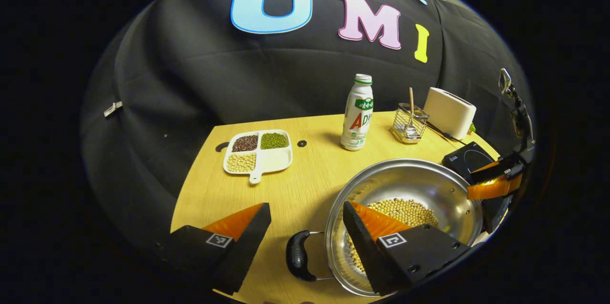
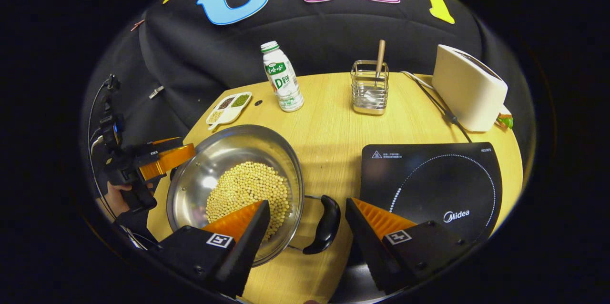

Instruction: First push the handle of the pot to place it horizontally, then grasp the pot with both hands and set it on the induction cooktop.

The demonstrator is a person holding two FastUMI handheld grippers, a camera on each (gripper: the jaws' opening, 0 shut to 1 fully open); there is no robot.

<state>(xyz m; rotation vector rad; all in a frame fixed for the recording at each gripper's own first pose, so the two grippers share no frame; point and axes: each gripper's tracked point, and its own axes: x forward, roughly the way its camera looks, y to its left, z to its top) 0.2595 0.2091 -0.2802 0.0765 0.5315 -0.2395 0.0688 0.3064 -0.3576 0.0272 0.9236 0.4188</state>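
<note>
the pot [image 2: 236, 185], a steel pan holding pale beans, sits on the tabletop [image 2: 329, 118] just left of the induction cooktop [image 2: 431, 185], not on it. both loop handles look laid out flat to the sides, so the pushing step seems done, and what is left is the 2-handed grasp, the lift and the setting down on the cooktop.

the right tongs [image 2: 307, 225] are spread wide, gripping nothing, and straddle the pot's right handle [image 2: 325, 224]: 1 finger hangs over the beans inside the rim, the other over the near corner of the cooktop. the left tongs [image 1: 307, 228] are equally spread and empty, straddling the left handle [image 1: 298, 256], with 1 finger over the bowl and the other over bare tabletop. judging by this, both are lined up for the grasp but neither has clenched yet.

the right gripper view gives the whole cooktop face with its ring, plus a hand holding the far gripper at the pot's left side. the left gripper view shows just a corner of the cooktop [image 1: 469, 158] behind the pot, but gives a closer look at the divided dish [image 1: 257, 151] of beans. both show the bottle [image 2: 282, 77], wire holder [image 2: 369, 87] and toaster [image 2: 469, 87] at the back.
</note>
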